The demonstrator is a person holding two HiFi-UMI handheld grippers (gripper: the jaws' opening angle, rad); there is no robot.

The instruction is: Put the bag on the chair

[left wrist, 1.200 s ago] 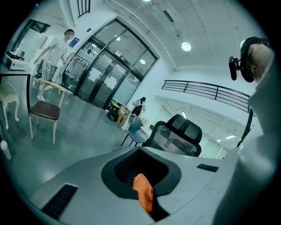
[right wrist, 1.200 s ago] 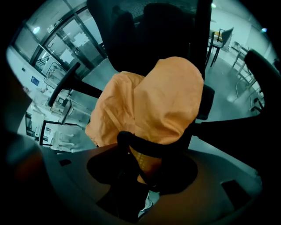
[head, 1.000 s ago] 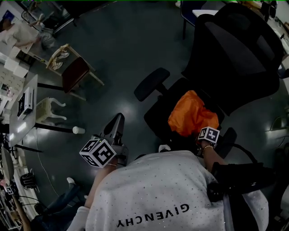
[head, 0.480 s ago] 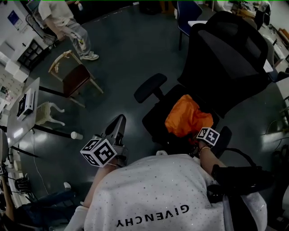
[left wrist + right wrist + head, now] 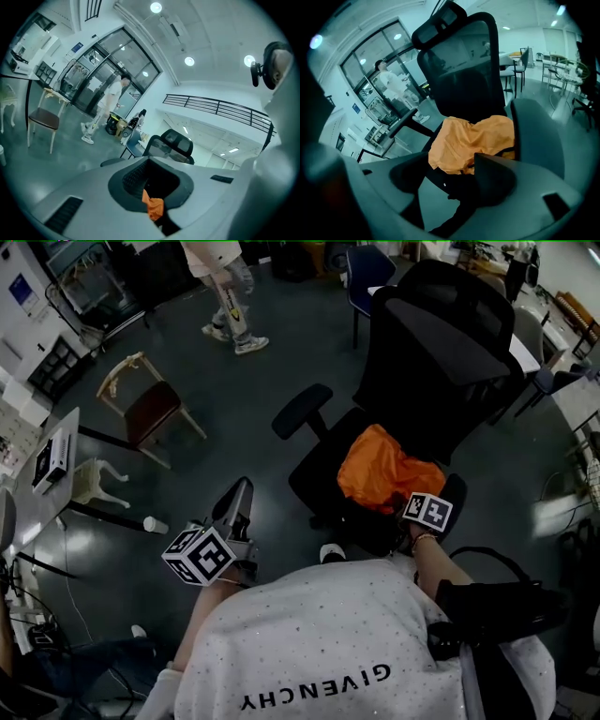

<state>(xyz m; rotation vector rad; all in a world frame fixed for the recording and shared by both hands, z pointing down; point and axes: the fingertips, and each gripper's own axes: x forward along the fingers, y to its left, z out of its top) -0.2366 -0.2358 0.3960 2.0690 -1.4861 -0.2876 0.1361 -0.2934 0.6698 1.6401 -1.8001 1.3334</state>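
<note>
An orange bag lies crumpled on the seat of a black office chair with a tall mesh back. My right gripper is at the bag's near edge, beside the chair's right armrest. In the right gripper view its jaws stand apart and hold nothing, with the bag just beyond them. My left gripper hangs over the floor left of the chair, jaws together. In the left gripper view a bit of the bag shows past the gripper.
The chair's left armrest sticks out toward the floor. A wooden chair with a brown seat, a small white stool and a paper cup stand at the left. A person walks at the back near a blue chair.
The walking person has crossed from the far left to the back middle. The head view has shifted a little. Both grippers and the bag keep their places.
</note>
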